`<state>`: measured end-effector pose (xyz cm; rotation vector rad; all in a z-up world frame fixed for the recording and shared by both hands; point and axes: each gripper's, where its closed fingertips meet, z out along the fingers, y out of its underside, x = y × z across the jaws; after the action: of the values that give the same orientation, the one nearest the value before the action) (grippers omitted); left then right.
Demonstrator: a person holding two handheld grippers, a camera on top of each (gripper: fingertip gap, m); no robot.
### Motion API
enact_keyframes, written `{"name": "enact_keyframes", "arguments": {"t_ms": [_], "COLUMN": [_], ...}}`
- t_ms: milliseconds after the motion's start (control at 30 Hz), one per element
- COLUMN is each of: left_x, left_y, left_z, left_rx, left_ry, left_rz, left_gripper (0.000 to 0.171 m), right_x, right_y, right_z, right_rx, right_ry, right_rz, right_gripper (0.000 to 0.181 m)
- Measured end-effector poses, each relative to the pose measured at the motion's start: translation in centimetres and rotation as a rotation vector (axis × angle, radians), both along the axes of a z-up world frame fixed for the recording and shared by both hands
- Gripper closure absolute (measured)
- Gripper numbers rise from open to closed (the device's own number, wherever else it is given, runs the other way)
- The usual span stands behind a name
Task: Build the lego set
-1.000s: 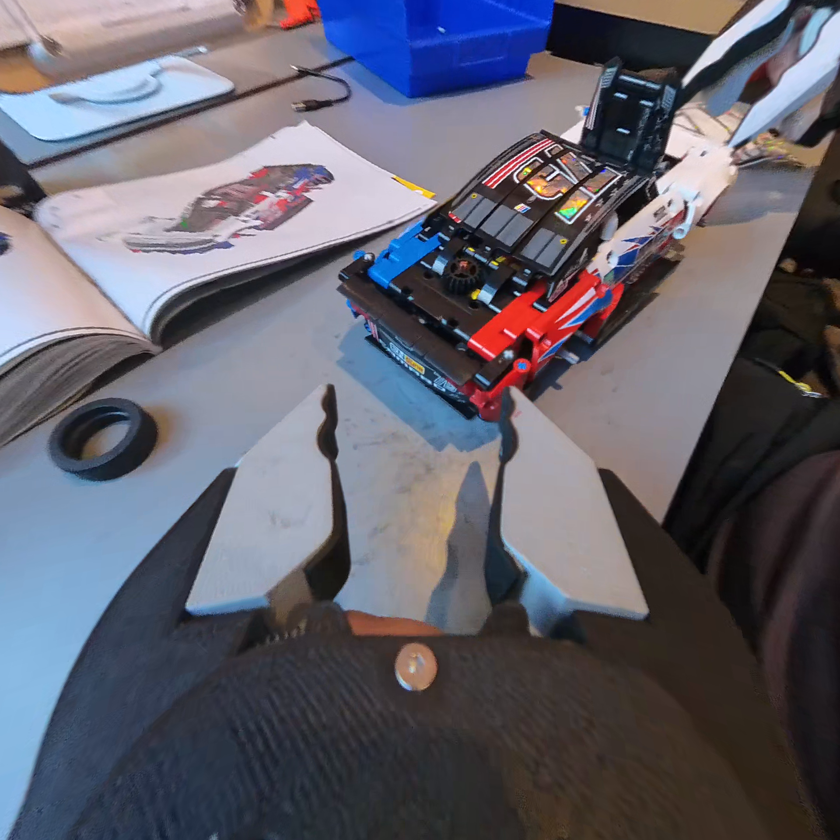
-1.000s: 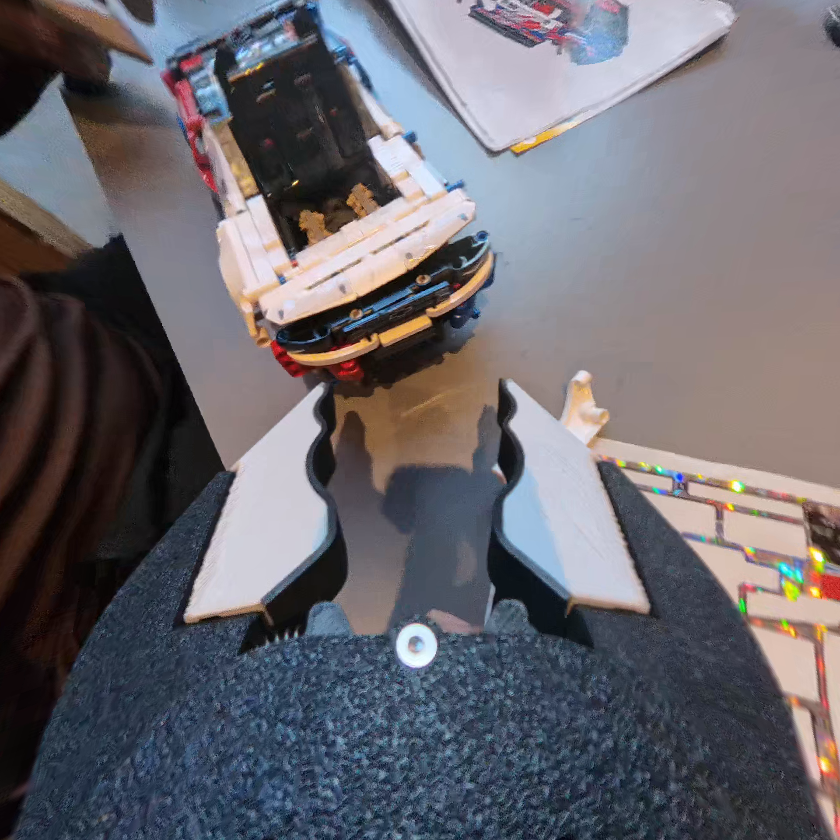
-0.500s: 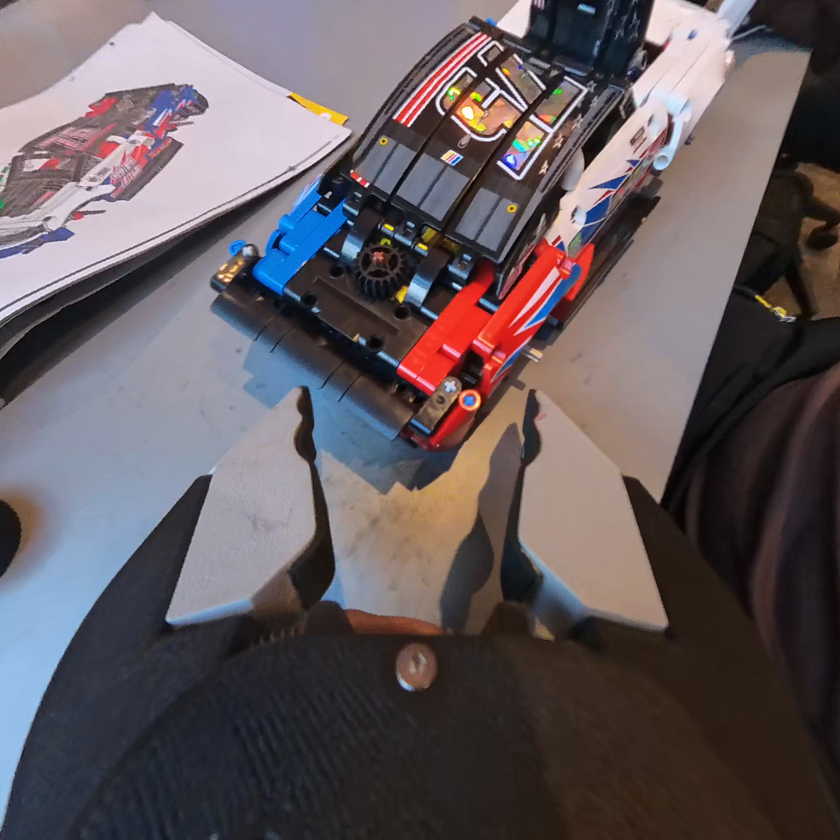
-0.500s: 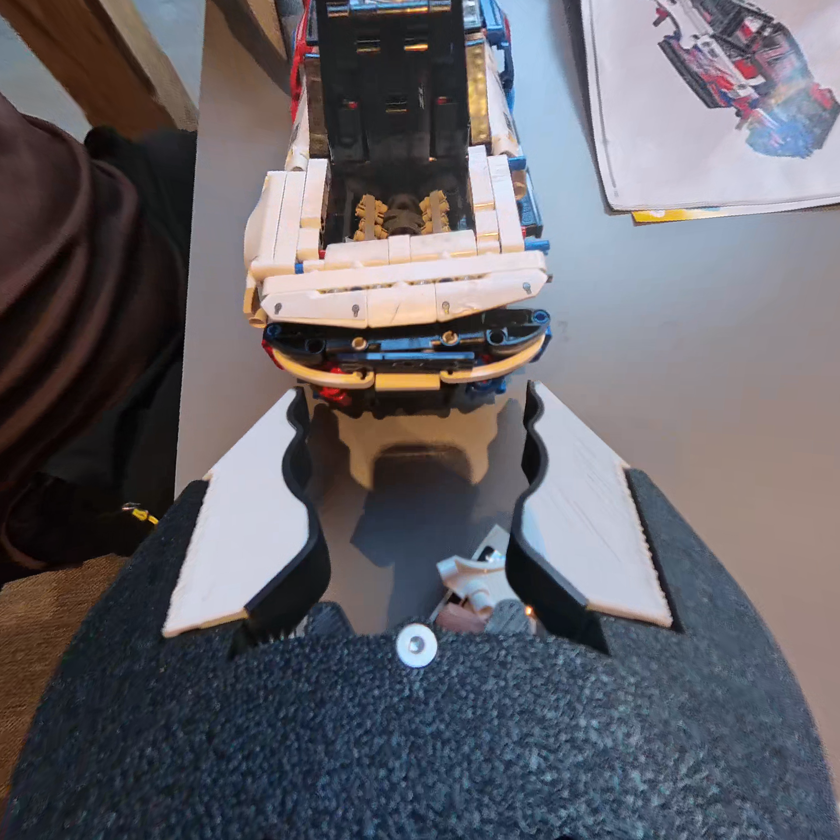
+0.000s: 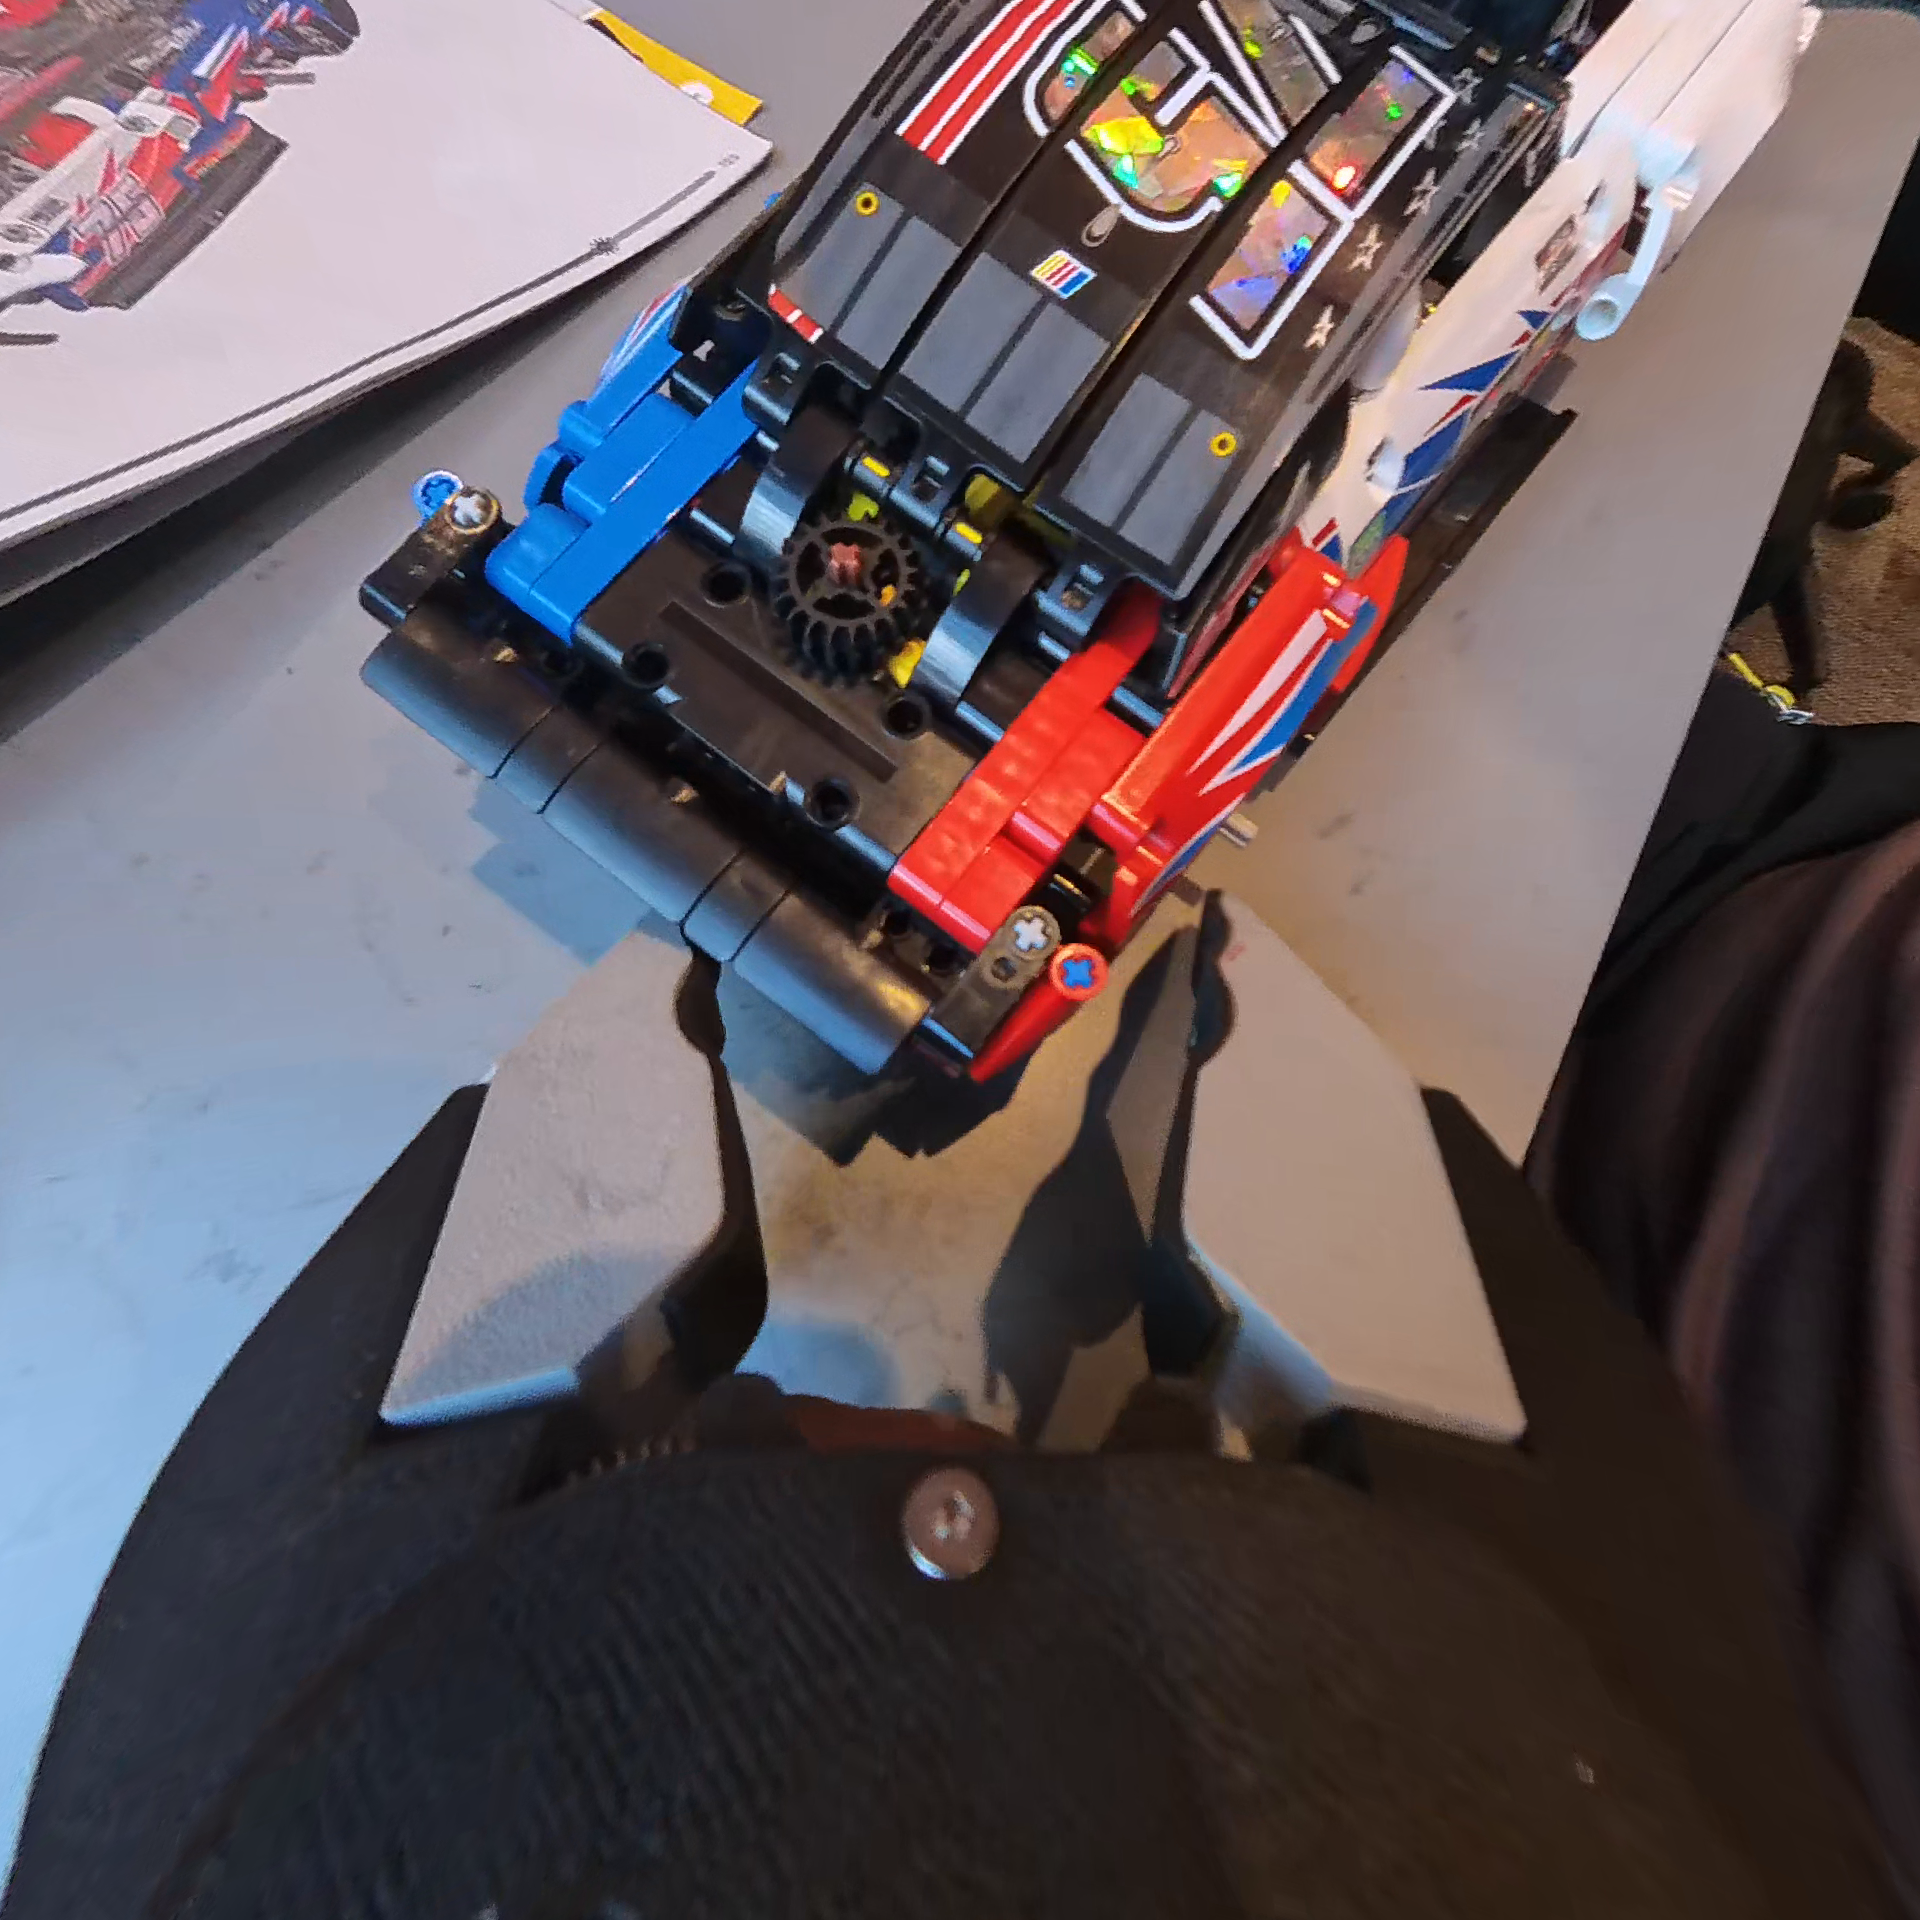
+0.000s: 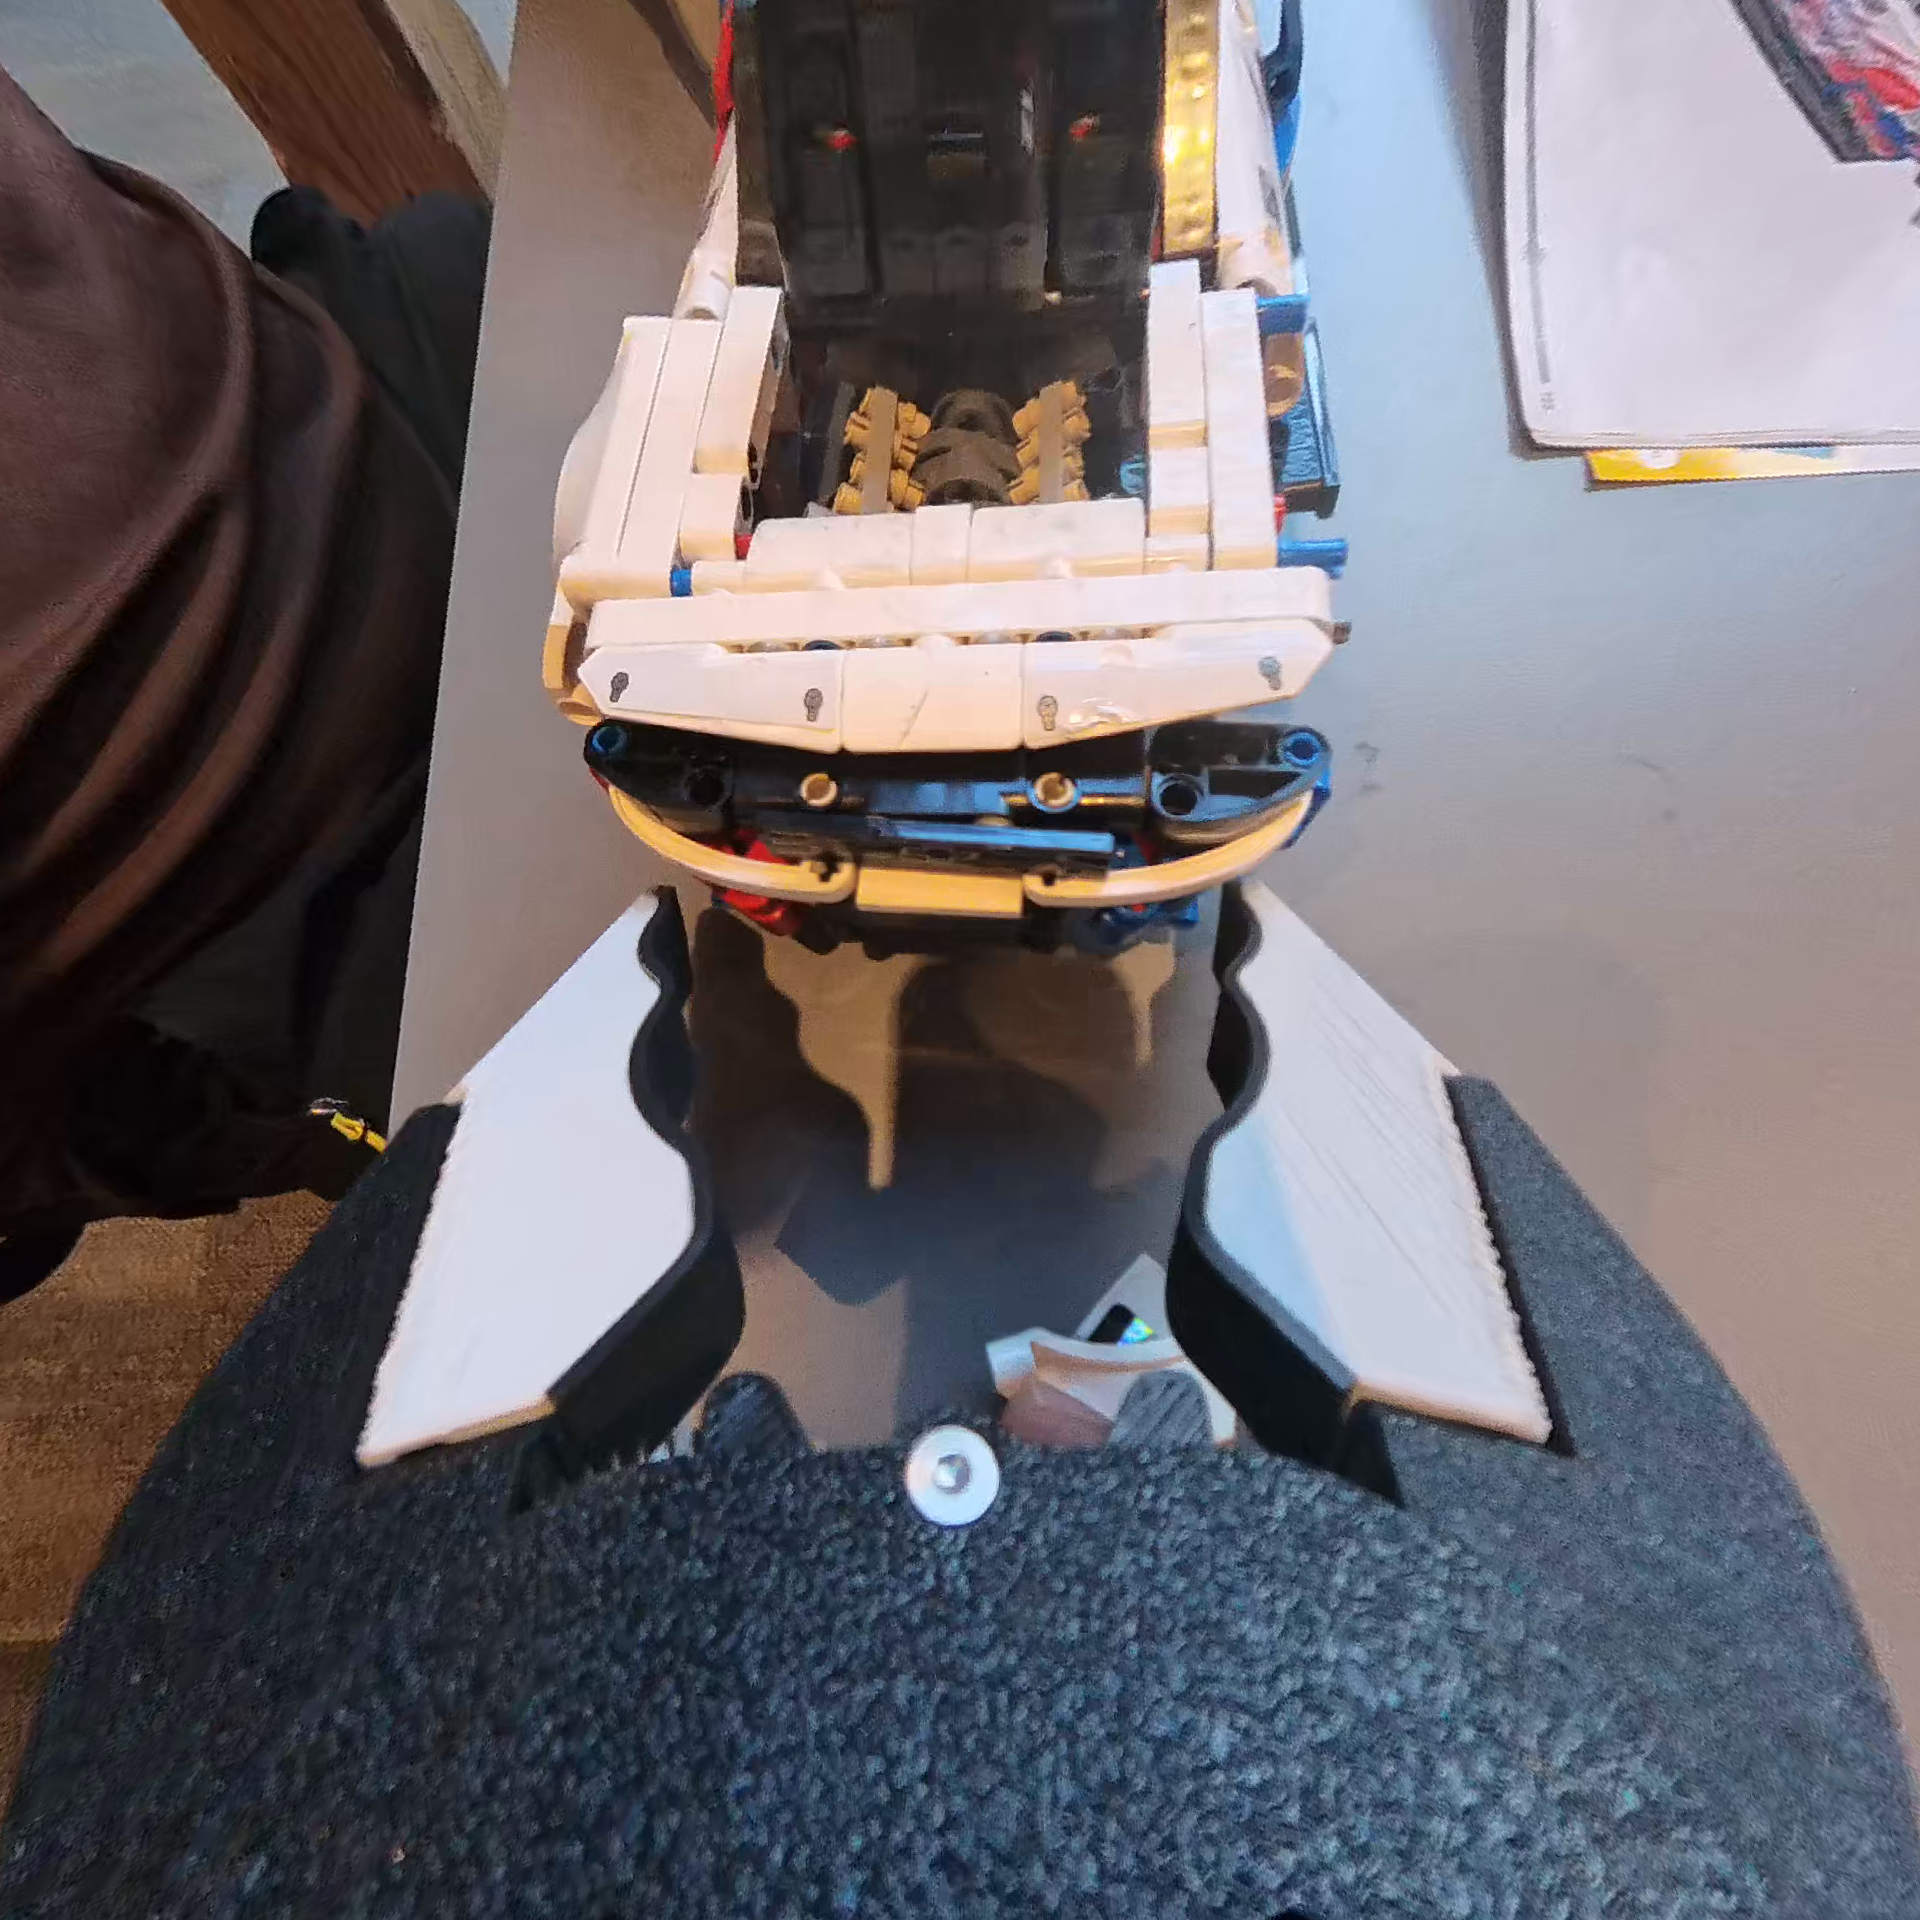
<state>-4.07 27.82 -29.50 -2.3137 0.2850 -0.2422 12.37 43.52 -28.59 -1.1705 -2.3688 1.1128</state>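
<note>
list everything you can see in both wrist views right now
lego car: 1, black roof, blue and red end pieces, white at the other end; on the table, between the two grippers
black gear: 1, on the car's black end, between the blue and red parts
tan engine pieces: 2 rows, inside the open white end
instruction booklet: 1, white, open; on the table beside the car
small white piece: 1, low between the right gripper's fingers, partly hidden
table: 1, grey
person's dark clothing: beside the table edge
left hand-held gripper: 1, grey fingers, open, tips at the car's red corner
right hand-held gripper: 1, white fingers, open, just short of the white bumper
</note>
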Motion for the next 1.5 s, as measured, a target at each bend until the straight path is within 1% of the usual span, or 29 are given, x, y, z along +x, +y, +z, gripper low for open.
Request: {"name": "enact_keyframes", "arguments": {"t_ms": [67, 100, 267, 433, 500, 667, 800, 967, 1100, 1267, 1500], "left_x": [-0.1, -0.3, -0.4, -0.6, -1.0, -2.6, -4.2, -6.3, -7.1, -7.6, -7.5], "left_y": [0.1, 0.2, 0.2, -0.1, -0.4, -2.0, -4.1, -6.4, -6.9, -5.8, -2.9], "left_z": [-0.1, -0.1, 0.0, 0.2, 0.2, 0.3, 0.4, 0.4, 0.3, 0.1, 0.0], "left_rx": [0.000, 0.001, 0.000, -0.002, -0.001, 0.008, 0.010, 0.010, 0.013, -0.002, -0.012], "left_ry": [0.014, 0.023, 0.017, -0.038, -0.036, -0.028, -0.021, -0.002, 0.039, 0.114, 0.129], "left_rz": [0.011, 0.027, 0.035, 0.029, 0.023, 0.022, 0.018, -0.011, -0.062, -0.136, -0.210], "left_gripper": [0.084, 0.089, 0.091, 0.091, 0.091, 0.094, 0.095, 0.095, 0.094, 0.092, 0.091], "right_x": [-0.2, -0.4, -0.3, -1.0, -1.2, -2.1, -3.4, -4.6, -4.1, -3.0, -1.9], "right_y": [-0.1, -0.2, -0.4, -0.8, -1.2, -3.0, -5.4, -8.6, -10.8, -12.3, -12.1], "right_z": [-0.3, -0.3, 0.3, 3.3, 3.7, 3.8, 4.0, 3.0, 1.2, -1.6, -1.7], "right_rx": [0.037, 0.048, 0.023, 0.028, 0.063, 0.102, 0.114, 0.124, 0.138, 0.165, 0.102], "right_ry": [-0.001, 0.006, -0.022, 0.017, 0.000, -0.031, -0.036, -0.037, -0.056, -0.103, -0.078], "right_rz": [0.000, 0.000, -0.004, -0.029, -0.035, -0.061, -0.081, -0.130, -0.204, -0.295, -0.383], "right_gripper": [0.086, 0.086, 0.087, 0.088, 0.088, 0.088, 0.088, 0.088, 0.088, 0.089, 0.091]}}
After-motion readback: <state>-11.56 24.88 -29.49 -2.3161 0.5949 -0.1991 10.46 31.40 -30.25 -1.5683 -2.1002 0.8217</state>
